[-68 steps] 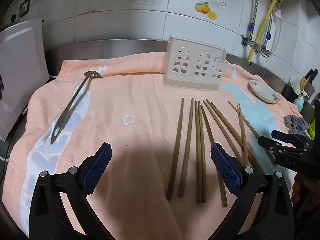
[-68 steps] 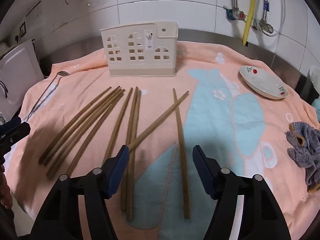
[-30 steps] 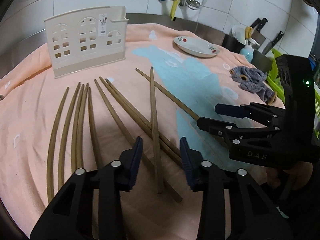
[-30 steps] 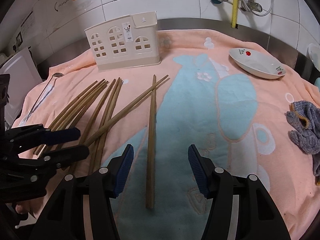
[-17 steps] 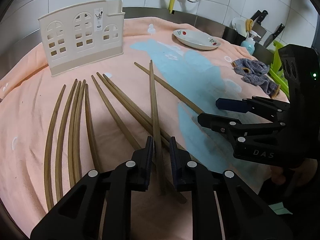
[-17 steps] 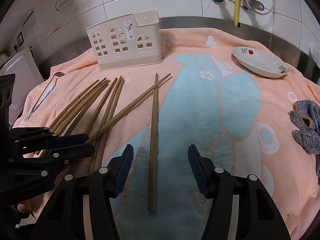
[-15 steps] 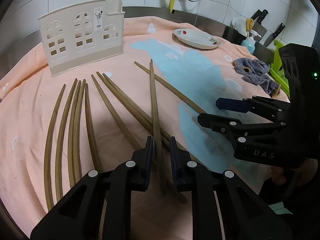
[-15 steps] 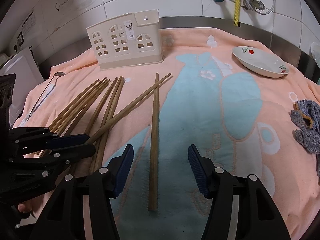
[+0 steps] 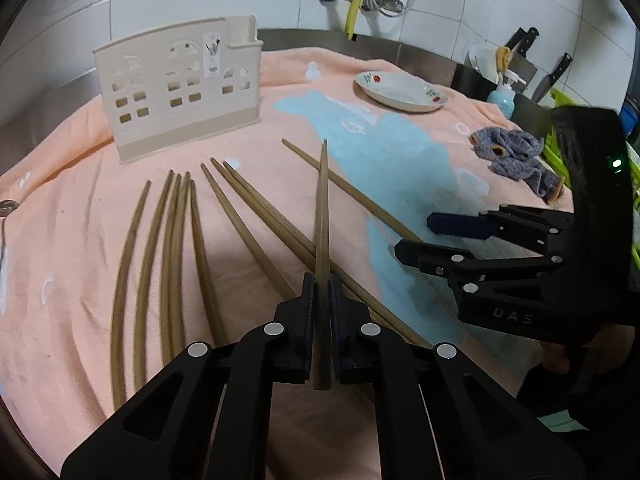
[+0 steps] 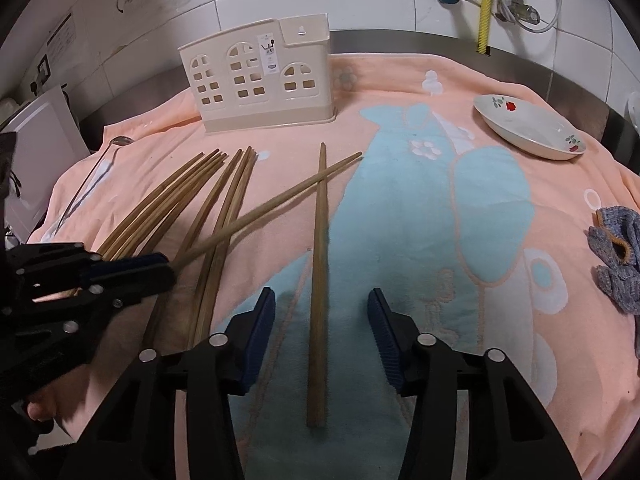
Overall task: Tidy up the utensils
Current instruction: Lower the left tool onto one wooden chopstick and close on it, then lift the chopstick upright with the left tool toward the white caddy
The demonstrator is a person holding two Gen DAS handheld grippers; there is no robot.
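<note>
My left gripper [image 9: 320, 292] is shut on one wooden chopstick [image 9: 321, 220], gripped near its thick end and raised off the towel; the same chopstick [image 10: 272, 210] shows slanting up in the right wrist view. Several more chopsticks [image 9: 176, 240] lie fanned on the peach towel. My right gripper [image 10: 322, 308] is open, its fingers on either side of a single chopstick [image 10: 319, 240] that lies flat on the towel. A cream utensil holder [image 9: 180, 84] with window cut-outs stands upright at the back, also in the right wrist view [image 10: 260, 80].
A white dish [image 10: 528, 126] sits at the back right. A grey-blue cloth [image 10: 618, 256] lies at the right edge. A metal spoon [image 10: 86, 184] lies at the far left. Knives and a soap bottle [image 9: 504, 94] stand past the towel. Taps and hoses [image 10: 486, 4] hang on the wall.
My left gripper has closed fully on the chopstick and lifted its thick end off the towel. My right gripper has stayed open over the other chopstick.
</note>
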